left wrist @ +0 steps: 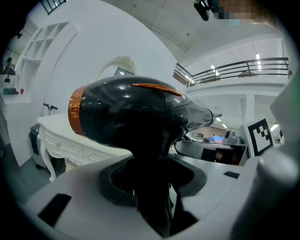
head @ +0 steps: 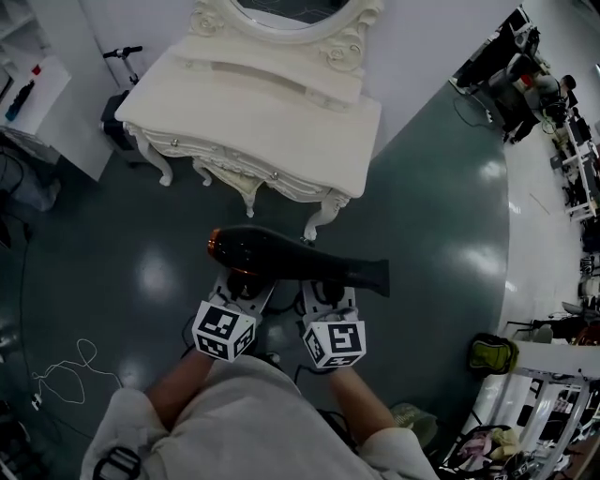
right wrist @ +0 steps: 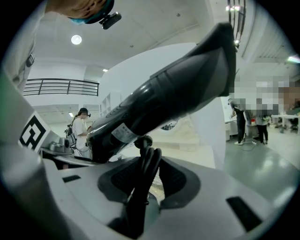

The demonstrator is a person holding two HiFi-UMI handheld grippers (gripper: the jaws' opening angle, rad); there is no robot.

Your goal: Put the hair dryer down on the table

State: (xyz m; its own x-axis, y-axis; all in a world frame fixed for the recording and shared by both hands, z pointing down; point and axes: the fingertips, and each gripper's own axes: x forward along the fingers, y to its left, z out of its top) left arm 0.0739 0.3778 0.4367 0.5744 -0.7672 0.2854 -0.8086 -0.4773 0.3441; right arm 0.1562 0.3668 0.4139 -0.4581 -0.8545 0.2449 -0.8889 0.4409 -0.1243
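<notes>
A black hair dryer [head: 291, 262] with an orange rear ring [head: 214, 246] lies level across both grippers, above the dark floor and short of the white dressing table [head: 244, 112]. My left gripper [head: 246, 284] is shut on its handle [left wrist: 150, 187]; the body [left wrist: 126, 112] fills the left gripper view above the jaws. My right gripper [head: 326, 292] is under the barrel [right wrist: 168, 98], shut on the bunched black cord [right wrist: 143, 183]. The nozzle [head: 380, 277] points right. The table top is bare.
An oval mirror [head: 281, 14] stands at the table's back edge. A scooter [head: 117, 94] and white shelving [head: 37, 94] are at the left. A white cable [head: 66, 370] lies on the floor. A green bag [head: 492, 354] and cluttered desks [head: 525, 66] are at the right.
</notes>
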